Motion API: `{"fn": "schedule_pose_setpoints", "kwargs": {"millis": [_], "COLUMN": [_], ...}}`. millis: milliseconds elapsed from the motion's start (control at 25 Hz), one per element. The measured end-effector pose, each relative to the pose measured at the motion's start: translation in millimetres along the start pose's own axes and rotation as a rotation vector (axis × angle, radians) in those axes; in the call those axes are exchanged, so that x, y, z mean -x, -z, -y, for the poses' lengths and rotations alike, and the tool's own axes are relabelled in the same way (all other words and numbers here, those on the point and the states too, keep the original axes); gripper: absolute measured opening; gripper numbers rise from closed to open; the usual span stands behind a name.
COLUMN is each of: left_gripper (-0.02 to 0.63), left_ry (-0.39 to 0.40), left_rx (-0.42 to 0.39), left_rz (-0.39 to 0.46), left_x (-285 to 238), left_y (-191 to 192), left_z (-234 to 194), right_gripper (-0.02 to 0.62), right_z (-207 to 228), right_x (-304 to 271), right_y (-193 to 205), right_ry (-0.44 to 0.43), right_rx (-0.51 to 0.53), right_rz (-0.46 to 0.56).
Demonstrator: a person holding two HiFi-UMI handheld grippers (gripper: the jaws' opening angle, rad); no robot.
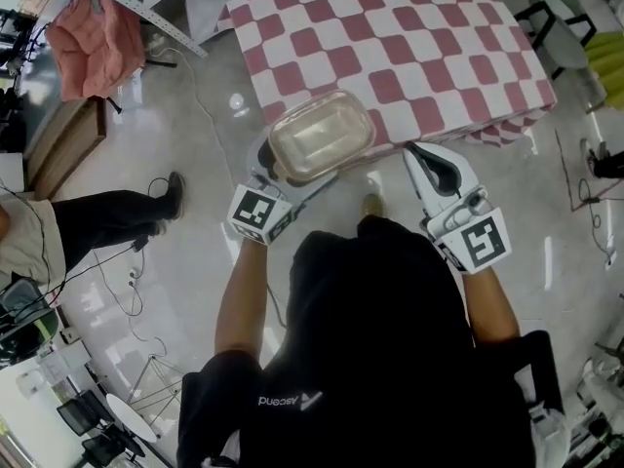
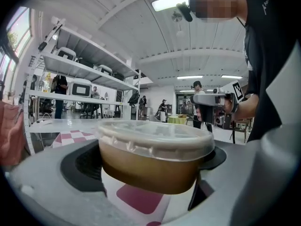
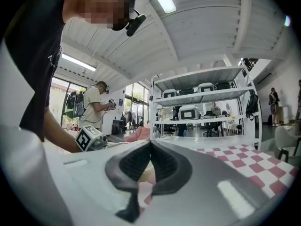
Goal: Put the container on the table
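A clear-lidded plastic container [image 1: 321, 136] with brownish walls [image 2: 155, 154] hangs at the near edge of the table with the red-and-white checked cloth [image 1: 390, 37]. My left gripper [image 1: 283, 175] is shut on it, its jaws pressing the container's two sides. It overlaps the cloth's front edge; whether it rests on the table I cannot tell. My right gripper [image 1: 421, 156] is shut and empty, held just off the table's near edge to the right of the container; its pads [image 3: 149, 166] meet.
A person in dark trousers [image 1: 107, 217] stands at the left on the shiny floor, with cables [image 1: 210, 125] nearby. A pink cloth [image 1: 93, 42] hangs at the upper left. White shelving [image 2: 80, 62] with appliances stands behind the table. A chair [image 1: 561, 13] is at the upper right.
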State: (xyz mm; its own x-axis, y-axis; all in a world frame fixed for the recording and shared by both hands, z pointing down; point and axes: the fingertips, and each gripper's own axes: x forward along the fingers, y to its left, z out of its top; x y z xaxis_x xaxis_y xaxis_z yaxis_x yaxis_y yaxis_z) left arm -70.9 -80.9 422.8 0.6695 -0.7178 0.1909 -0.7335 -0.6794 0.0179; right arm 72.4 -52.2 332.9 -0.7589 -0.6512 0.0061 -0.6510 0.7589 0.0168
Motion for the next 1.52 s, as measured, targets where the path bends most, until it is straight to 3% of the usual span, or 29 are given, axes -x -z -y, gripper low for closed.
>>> {"fn": "schedule_pose_setpoints", "kwargs": {"millis": [200,640,1240,1520], "left_gripper": [0.568,0.568,0.569,0.571], "left_ry": [-0.004,0.099,0.173,0.136], "left_rx": [0.017,-0.01,-0.089,-0.036], "left_rz": [-0.067,-0.169,-0.395,-0.434], "left_x": [-28,-60,-57,-31], "left_y": [21,59,106,122], "left_z": [-21,-48,-63,-74], "right_gripper": [0.003,0.003,0.003,0.003], "right_z": [24,32,25,17], "right_x": [-14,-41,-61,-68], "right_y": [5,10,23,28], "right_ry": [-0.008,0.048,0.106,0.083], "right_rx": [-0.015,-0.029,-0.041,-0.038], "right_rz": [-0.006,-0.019,-0.074,-0.087]}}
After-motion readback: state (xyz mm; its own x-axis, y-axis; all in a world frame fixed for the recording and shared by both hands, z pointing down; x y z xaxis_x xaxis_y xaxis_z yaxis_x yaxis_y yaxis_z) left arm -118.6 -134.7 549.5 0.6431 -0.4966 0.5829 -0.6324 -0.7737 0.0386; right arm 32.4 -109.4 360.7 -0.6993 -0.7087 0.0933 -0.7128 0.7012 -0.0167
